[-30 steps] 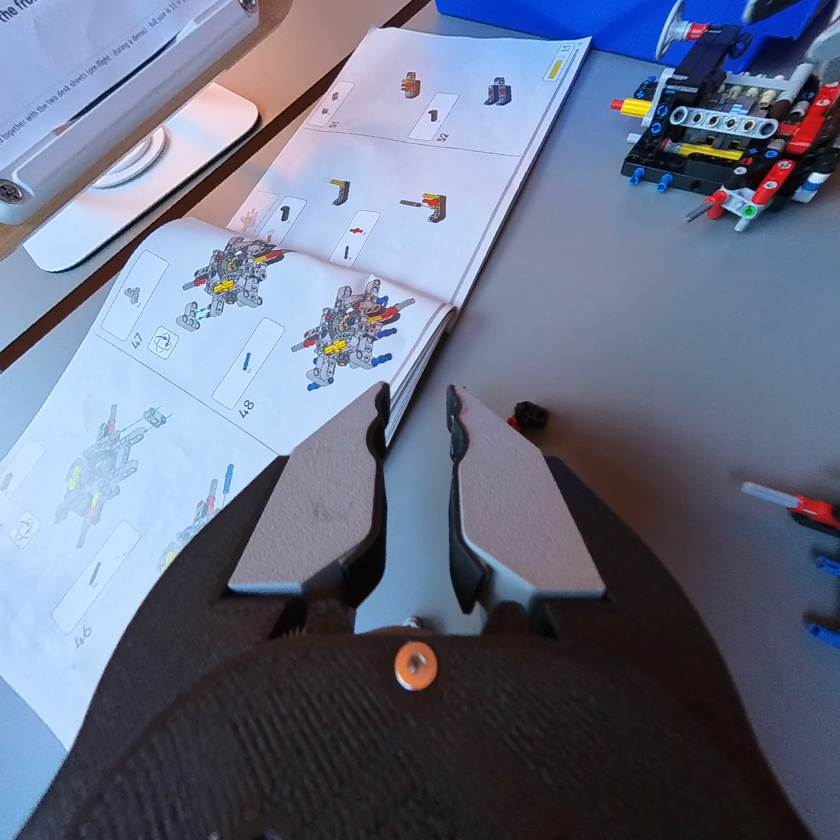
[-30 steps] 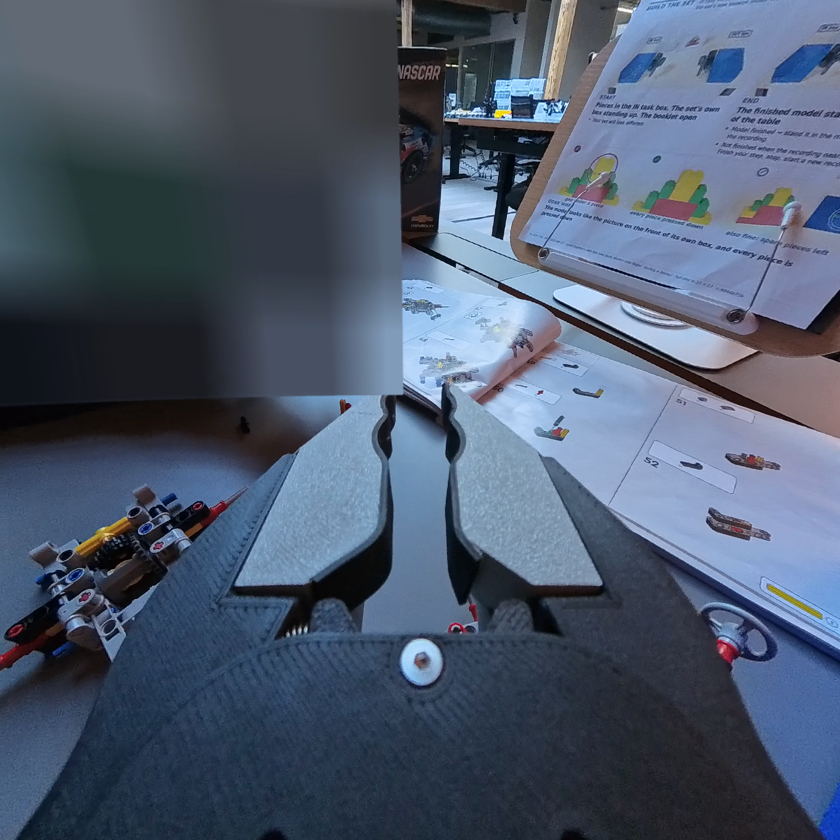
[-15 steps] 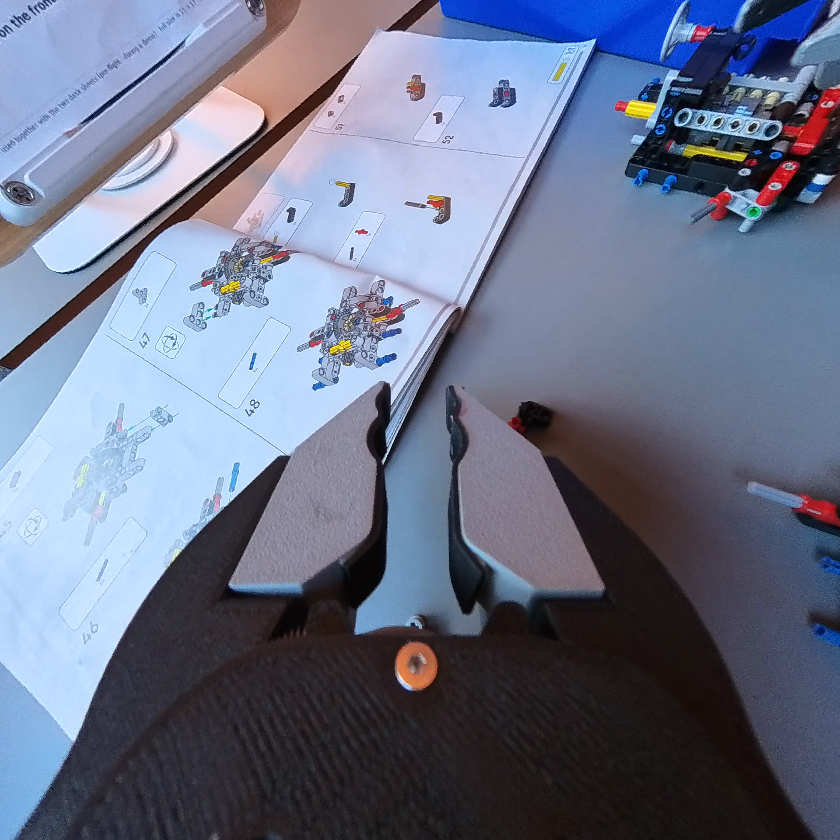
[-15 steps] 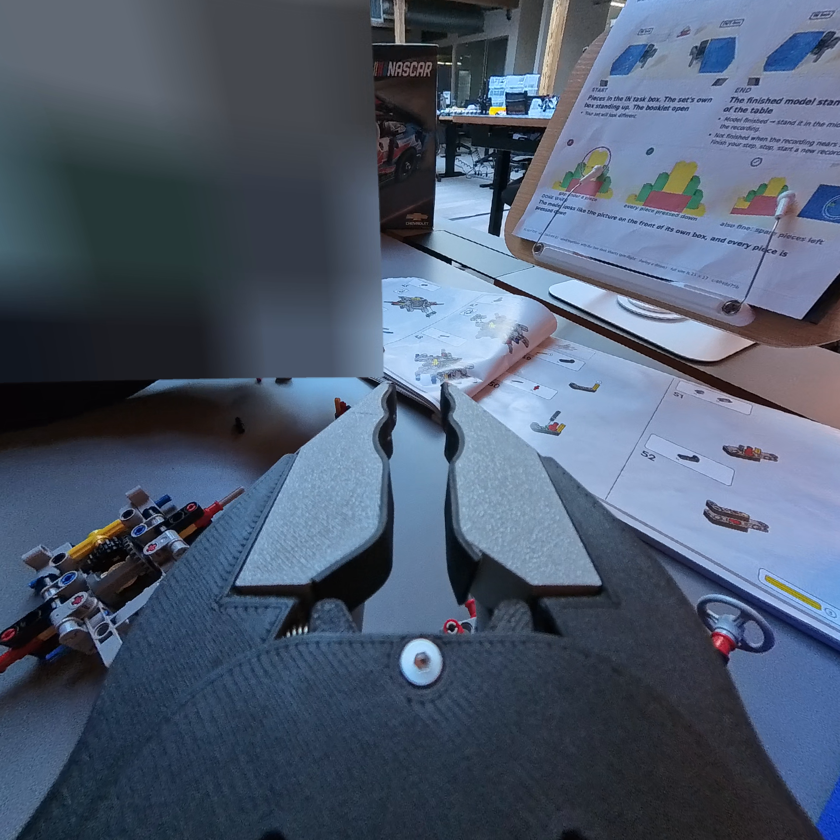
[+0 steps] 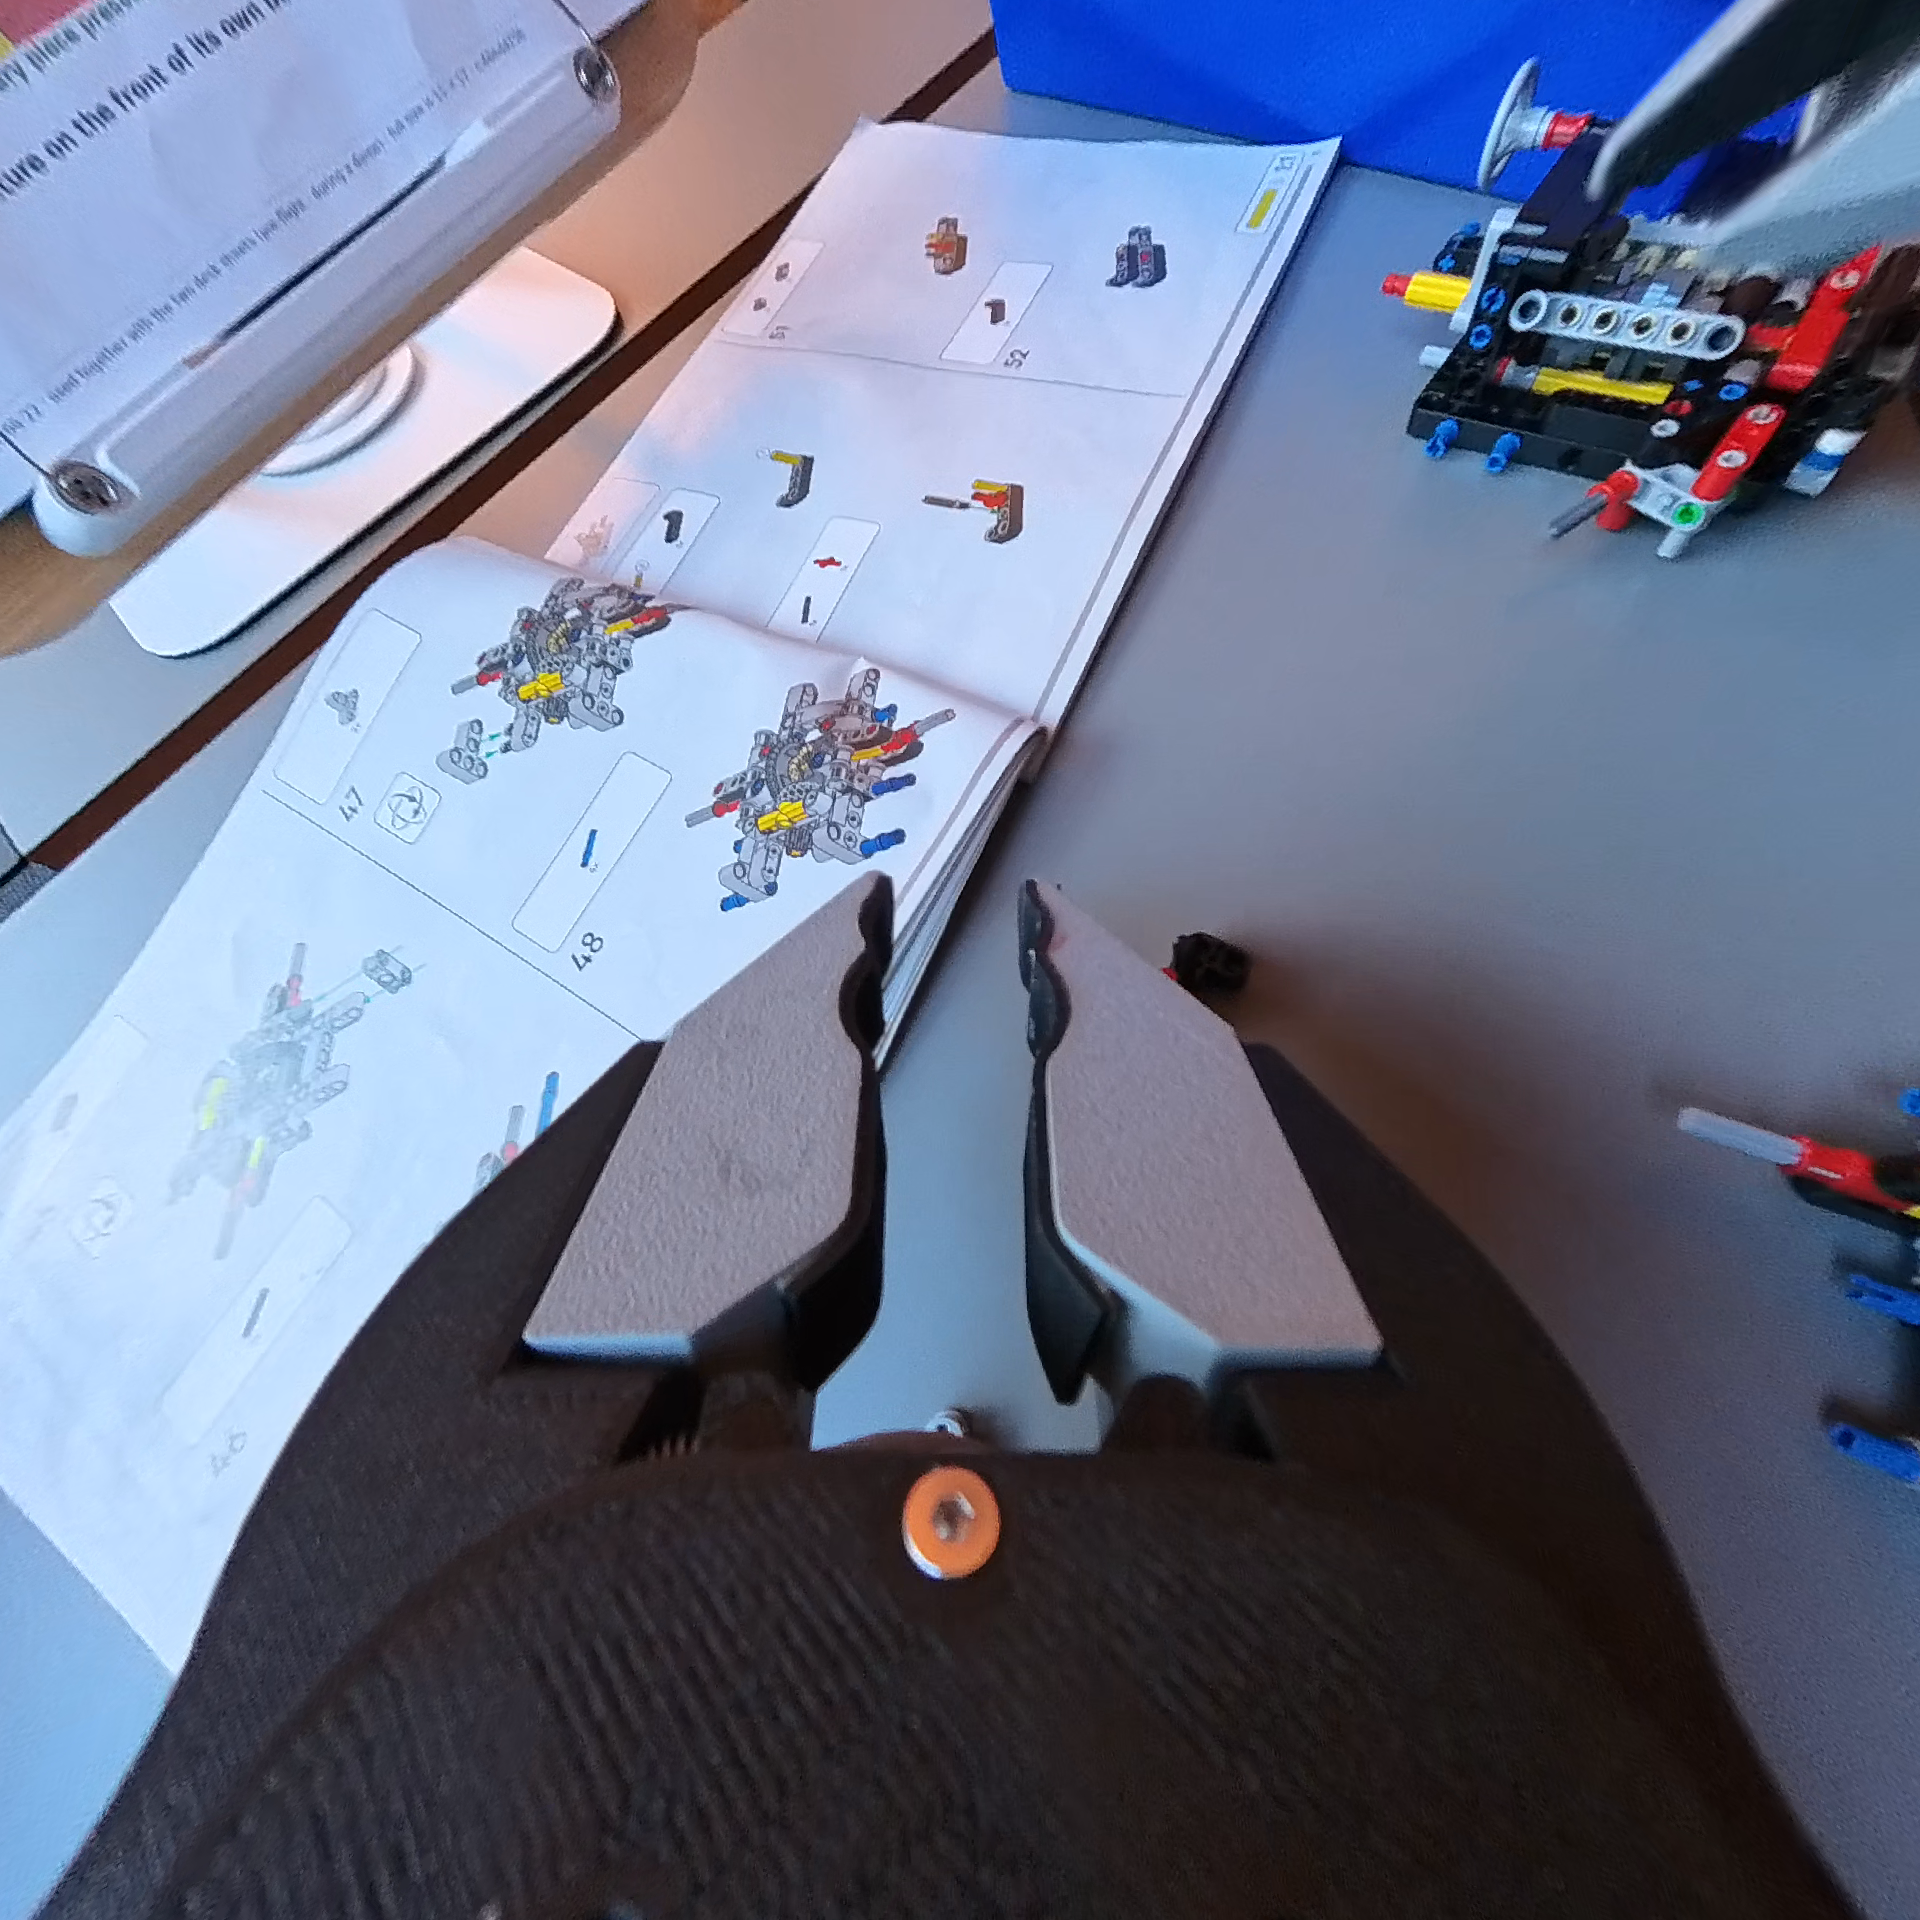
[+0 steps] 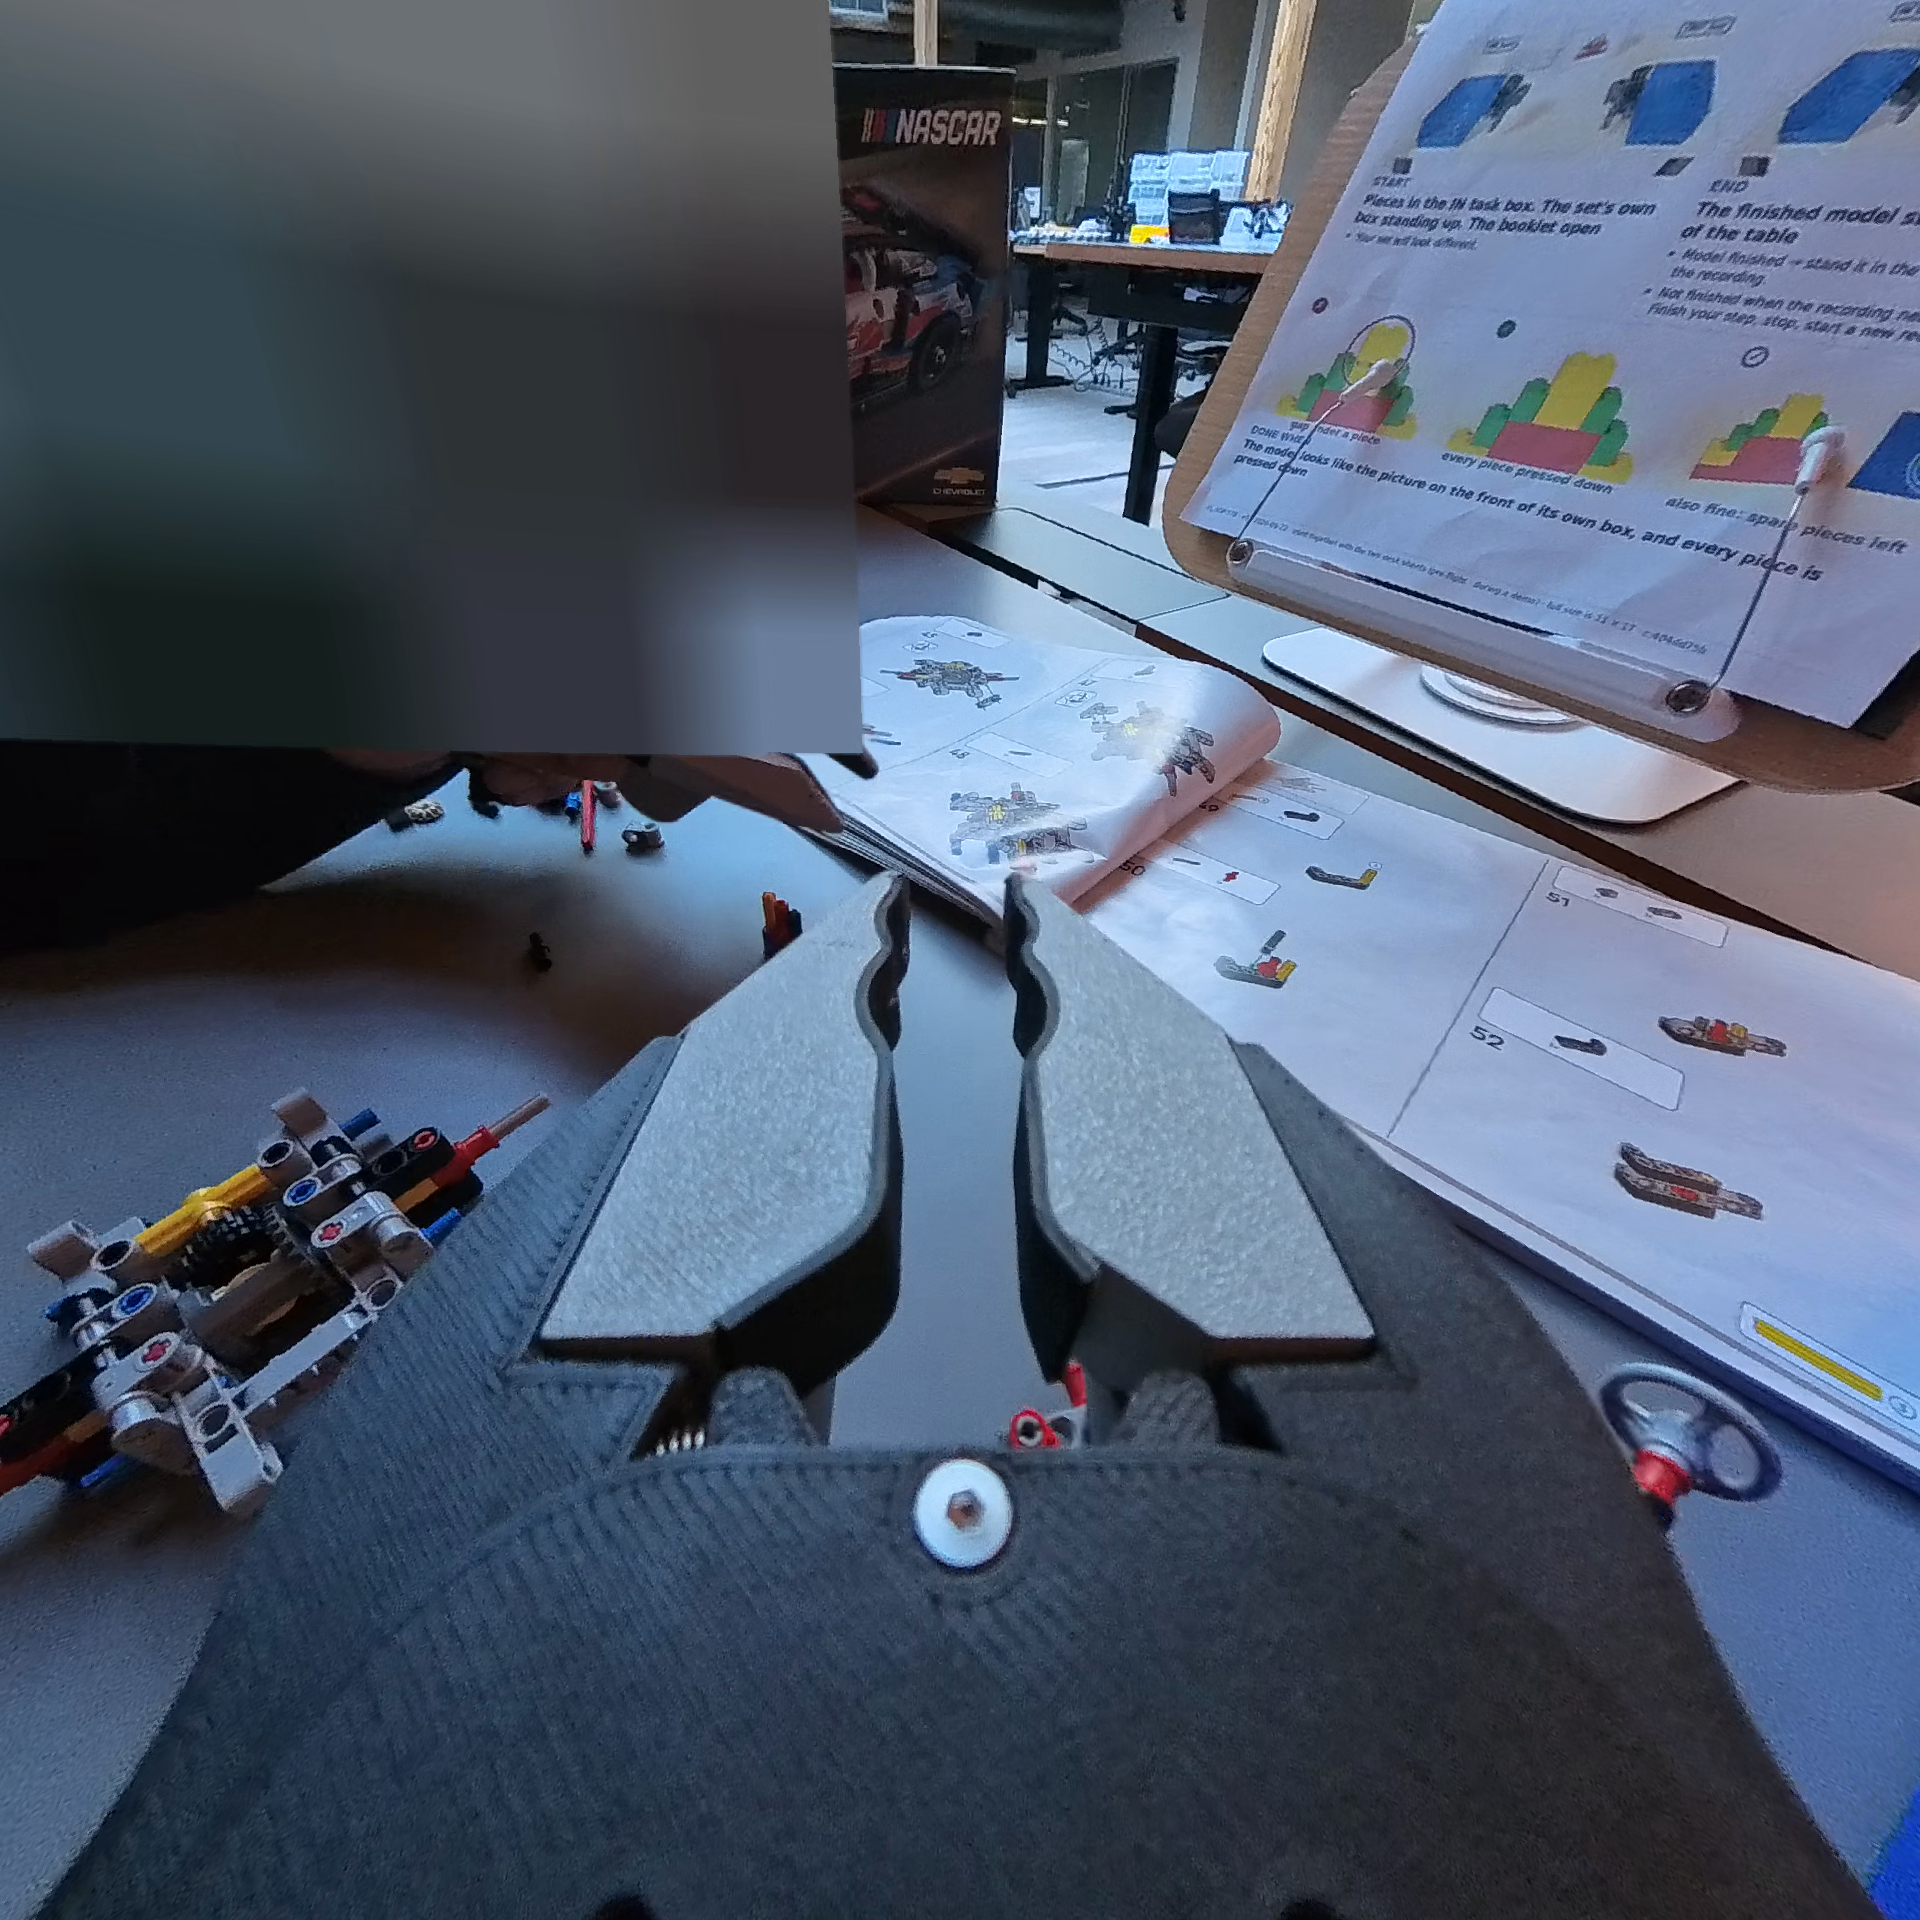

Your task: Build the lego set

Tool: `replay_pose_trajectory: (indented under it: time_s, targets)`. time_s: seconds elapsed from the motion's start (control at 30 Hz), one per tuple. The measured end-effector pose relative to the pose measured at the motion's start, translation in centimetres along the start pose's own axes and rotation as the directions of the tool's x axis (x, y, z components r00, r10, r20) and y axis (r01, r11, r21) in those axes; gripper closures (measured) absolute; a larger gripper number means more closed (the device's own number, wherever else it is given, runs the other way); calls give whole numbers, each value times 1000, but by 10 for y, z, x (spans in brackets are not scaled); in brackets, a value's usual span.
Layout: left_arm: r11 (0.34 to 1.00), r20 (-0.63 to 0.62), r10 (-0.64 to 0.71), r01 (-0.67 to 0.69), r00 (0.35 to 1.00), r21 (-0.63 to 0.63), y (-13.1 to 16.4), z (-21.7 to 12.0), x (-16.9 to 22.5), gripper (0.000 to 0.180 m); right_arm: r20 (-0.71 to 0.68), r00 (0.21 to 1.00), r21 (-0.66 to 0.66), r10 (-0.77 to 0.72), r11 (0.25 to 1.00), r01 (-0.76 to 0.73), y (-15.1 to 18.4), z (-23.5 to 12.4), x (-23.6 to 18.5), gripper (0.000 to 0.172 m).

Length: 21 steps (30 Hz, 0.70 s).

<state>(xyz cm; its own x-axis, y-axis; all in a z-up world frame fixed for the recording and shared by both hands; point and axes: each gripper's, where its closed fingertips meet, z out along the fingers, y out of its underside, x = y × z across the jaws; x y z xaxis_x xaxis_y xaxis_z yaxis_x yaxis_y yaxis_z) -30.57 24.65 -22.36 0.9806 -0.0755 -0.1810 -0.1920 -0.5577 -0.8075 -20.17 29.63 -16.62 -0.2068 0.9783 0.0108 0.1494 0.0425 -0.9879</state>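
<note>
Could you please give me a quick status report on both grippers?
Left gripper open, empty, at the open booklet edge. Right gripper open, empty, above the brick model.

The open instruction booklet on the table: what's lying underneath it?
Under the booklet only the grey table shows, beyond its edges. Anything beneath the pages is hidden; the curled left pages cover more pages stacked below.

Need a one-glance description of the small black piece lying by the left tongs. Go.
Start at the open instruction booklet on the grey table. Off its near corner, just right of the empty left tongs, sits a small black connector piece. It lies alone, dark and stubby, apart from the red and blue parts further right.
</note>
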Motion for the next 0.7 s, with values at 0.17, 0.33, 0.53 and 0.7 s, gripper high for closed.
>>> replay_pose_trajectory:
  time_s: [0.17, 0.33, 0.53, 0.7]
  targets:
    - [993, 28, -42, 39, 999, 112, -28, -28, -14, 158, 40, 999, -3, -23, 1000, 23, 3, 5, -11, 156]
    - [986, -20, -94, 96, 995, 138, -41, -99, -29, 154, 46, 999, -6, -25, 1000, 25, 6, 8, -14, 154]
    - [992, 219, -99, 115, 971, -59, 34, -199, -58, 154, 47, 998, 11, -47, 999, 47, 1, 6, -21, 155]
    - [944, 280, -268, 309, 922, -113, 108, -233, -55, 154, 20, 998, 0, -56, 998, 56, 5, 4, -20, 154]
